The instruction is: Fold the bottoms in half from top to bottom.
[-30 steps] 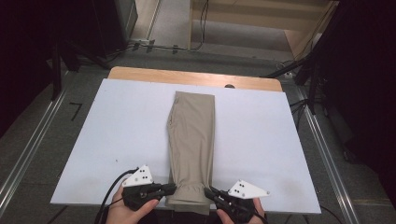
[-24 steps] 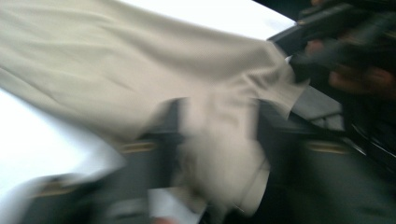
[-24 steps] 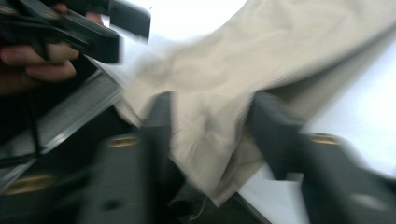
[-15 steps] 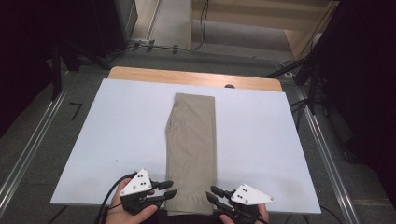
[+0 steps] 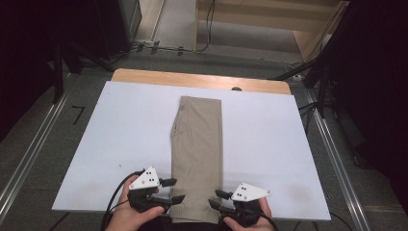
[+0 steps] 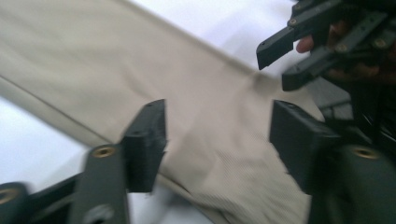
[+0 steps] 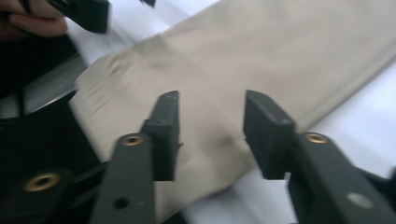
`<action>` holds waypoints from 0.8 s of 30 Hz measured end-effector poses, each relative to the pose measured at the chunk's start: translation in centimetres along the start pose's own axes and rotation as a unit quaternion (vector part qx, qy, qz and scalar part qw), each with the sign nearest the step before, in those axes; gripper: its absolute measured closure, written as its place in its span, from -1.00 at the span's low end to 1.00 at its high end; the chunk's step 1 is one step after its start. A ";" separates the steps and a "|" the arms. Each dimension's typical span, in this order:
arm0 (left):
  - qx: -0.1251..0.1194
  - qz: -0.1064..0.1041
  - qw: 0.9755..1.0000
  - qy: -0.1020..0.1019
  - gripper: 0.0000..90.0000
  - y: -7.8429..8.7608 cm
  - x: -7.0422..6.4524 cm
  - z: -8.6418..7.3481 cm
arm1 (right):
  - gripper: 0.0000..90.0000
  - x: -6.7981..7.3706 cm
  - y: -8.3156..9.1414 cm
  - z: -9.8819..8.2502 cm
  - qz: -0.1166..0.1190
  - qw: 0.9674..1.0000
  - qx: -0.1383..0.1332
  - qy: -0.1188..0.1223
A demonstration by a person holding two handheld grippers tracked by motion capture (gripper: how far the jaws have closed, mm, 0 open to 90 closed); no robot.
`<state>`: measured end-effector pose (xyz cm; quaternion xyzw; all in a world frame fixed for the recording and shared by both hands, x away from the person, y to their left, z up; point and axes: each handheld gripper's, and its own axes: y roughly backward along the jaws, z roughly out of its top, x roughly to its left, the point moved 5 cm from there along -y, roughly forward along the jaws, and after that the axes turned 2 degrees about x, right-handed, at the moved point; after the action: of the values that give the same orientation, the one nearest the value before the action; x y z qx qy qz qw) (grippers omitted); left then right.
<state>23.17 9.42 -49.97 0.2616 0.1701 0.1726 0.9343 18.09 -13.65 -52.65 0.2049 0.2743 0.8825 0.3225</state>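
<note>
Two tools, left tool and right tool, just opened, apparently clear of trousers.

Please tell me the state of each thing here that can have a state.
Trousers: folded into a long strip, flat on the table, near end over its near edge.
Left gripper: open, jaws just opened, nothing clamped.
Right gripper: open, jaws just opened, nothing clamped.
</note>
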 end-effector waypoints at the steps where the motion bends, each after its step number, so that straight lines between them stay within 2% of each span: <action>1: -0.004 0.003 1.000 -0.002 -0.36 0.0 0.6 0.5 | 0.04 -0.5 0.0 0.7 -0.004 1.000 -0.003 0.006; 4: -0.015 0.005 1.000 -0.003 -0.47 -0.2 2.5 2.0 | -0.03 -2.3 -0.3 2.9 -0.017 1.000 -0.014 0.022; 10: -0.034 0.005 0.999 0.002 -0.68 -0.9 6.8 5.6 | -0.07 -7.6 -2.2 6.8 -0.040 0.999 -0.021 0.015; 15: -0.037 0.021 0.999 0.000 -0.78 -2.0 10.5 8.4 | -0.07 -12.2 -3.8 9.9 -0.056 0.998 -0.026 0.001; 16: -0.038 0.018 0.999 0.003 -0.79 -2.4 11.1 8.9 | -0.07 -13.2 -4.1 10.5 -0.060 0.998 -0.024 -0.004; 19: -0.039 0.026 0.999 0.005 -0.79 -3.3 13.1 10.2 | -0.07 -16.4 -5.2 12.5 -0.065 0.997 -0.025 -0.036; 24: -0.043 0.025 0.999 0.020 -0.79 -4.7 15.1 11.9 | -0.04 -21.0 -7.9 14.8 -0.093 0.994 -0.009 -0.052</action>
<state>42.44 6.71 -46.41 0.2221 0.1747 0.2082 0.9364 44.53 -17.67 -50.04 0.2215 0.2674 0.8392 0.4184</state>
